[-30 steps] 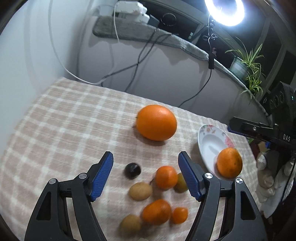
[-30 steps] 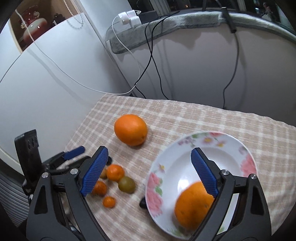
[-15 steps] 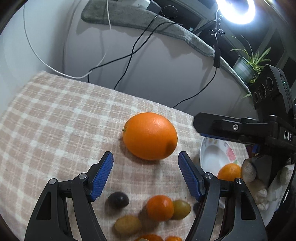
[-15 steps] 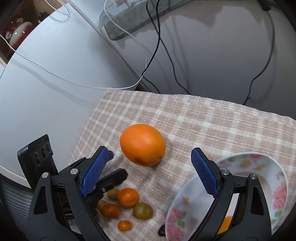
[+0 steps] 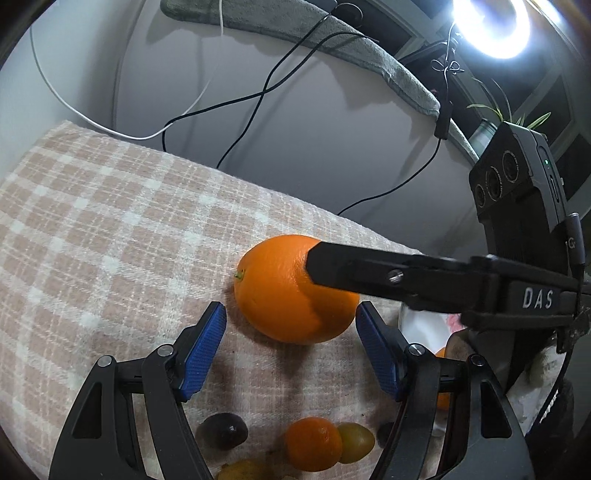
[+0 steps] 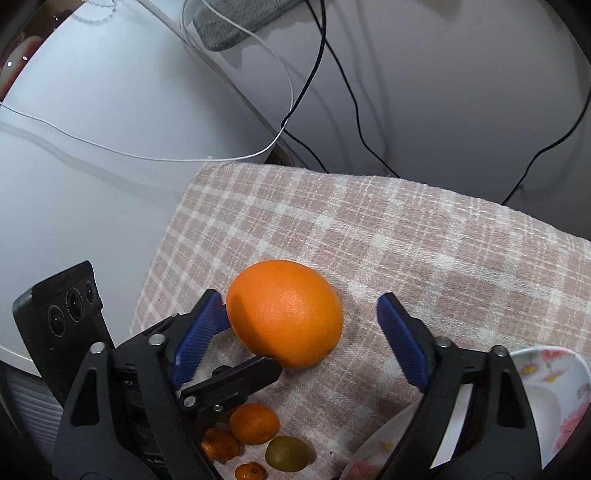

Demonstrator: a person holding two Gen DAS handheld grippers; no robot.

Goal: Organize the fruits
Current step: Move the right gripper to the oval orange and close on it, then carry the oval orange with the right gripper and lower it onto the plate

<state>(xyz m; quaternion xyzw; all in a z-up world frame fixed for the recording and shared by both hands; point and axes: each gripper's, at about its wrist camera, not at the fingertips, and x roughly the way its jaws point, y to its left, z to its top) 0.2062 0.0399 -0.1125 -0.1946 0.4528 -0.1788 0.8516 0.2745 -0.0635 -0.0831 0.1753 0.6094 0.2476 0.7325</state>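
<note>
Checked cloth (image 6: pixel 406 229) covers table; cables (image 6: pixel 332 74) on grey wall; both jaws apart, right closing around large orange (image 6: pixel 284 314).

Orange (image 6: pixel 284 314) on cloth (image 6: pixel 406 240), beyond mandarins (image 6: pixel 254 423)

Pale wall (image 5: pixel 332 155) behind, crossed by black cables (image 5: pixel 258 96) and one white. Ring light (image 5: pixel 487 22) glaring top right above a potted plant (image 5: pixel 495 114).

— Left gripper (image 5: pixel 290 345)?
— Tilted downward, jaws apart, blue pads clear on both sides, nothing clamped.
— Right gripper (image 6: pixel 299 332)?
— Also angled down. Jaws have just been closing but stand wide; a round fruit sits between them, left pad just beside it, right pad well apart.
</note>
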